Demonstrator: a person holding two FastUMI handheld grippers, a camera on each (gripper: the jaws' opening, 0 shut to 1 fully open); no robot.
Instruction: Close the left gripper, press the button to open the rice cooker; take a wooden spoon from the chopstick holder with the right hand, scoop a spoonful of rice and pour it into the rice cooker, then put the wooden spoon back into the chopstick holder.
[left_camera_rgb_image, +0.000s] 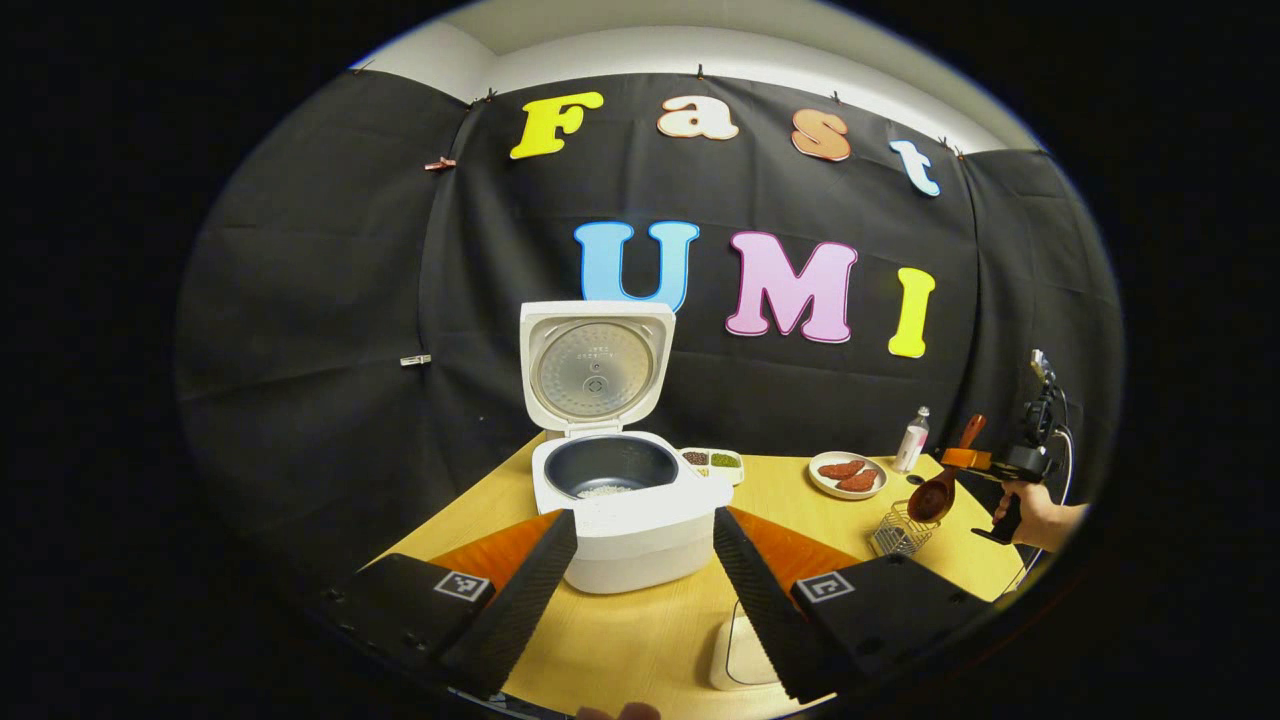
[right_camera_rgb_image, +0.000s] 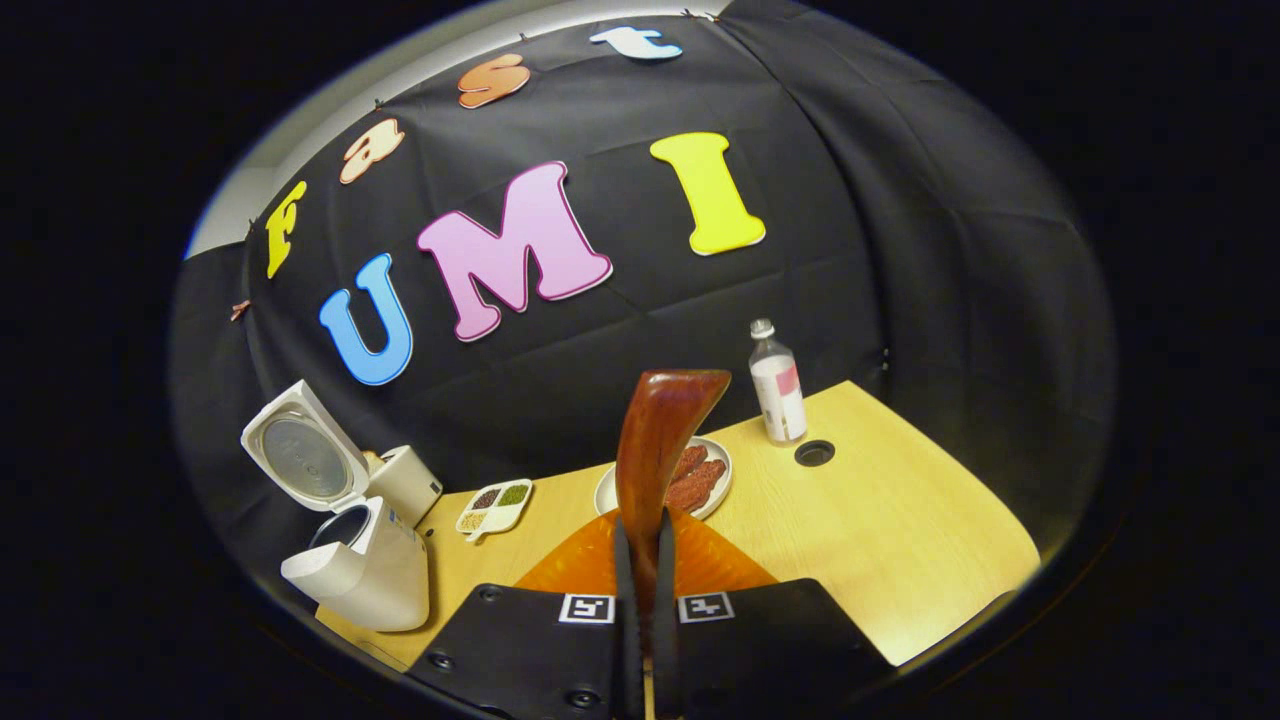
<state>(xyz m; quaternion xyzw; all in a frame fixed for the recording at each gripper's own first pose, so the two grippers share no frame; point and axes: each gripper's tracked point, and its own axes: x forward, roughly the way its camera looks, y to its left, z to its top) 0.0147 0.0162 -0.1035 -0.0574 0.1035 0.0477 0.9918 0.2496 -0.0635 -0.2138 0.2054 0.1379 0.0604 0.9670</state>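
Note:
The white rice cooker (left_camera_rgb_image: 625, 545) stands open on the wooden table, its lid (left_camera_rgb_image: 597, 365) upright, with a little rice on the floor of the dark pot (left_camera_rgb_image: 610, 470). My left gripper (left_camera_rgb_image: 645, 515) is open, its fingers either side of the cooker's front and apart from it. At the right, my right gripper (left_camera_rgb_image: 968, 459) holds the wooden spoon (left_camera_rgb_image: 938, 495) bowl-down just above the wire chopstick holder (left_camera_rgb_image: 900, 532). In the right gripper view the spoon handle (right_camera_rgb_image: 660, 440) rises from between the fingers of my right gripper (right_camera_rgb_image: 643, 530), which is shut on it. The cooker (right_camera_rgb_image: 370, 575) sits far left.
A divided grain dish (left_camera_rgb_image: 712, 460), a plate of reddish pieces (left_camera_rgb_image: 848, 475) and a small bottle (left_camera_rgb_image: 912, 438) stand behind. A white rounded object (left_camera_rgb_image: 740, 655) lies near the front edge. A hand (left_camera_rgb_image: 1035, 512) grips the right tool. The table has a cable hole (right_camera_rgb_image: 815, 453).

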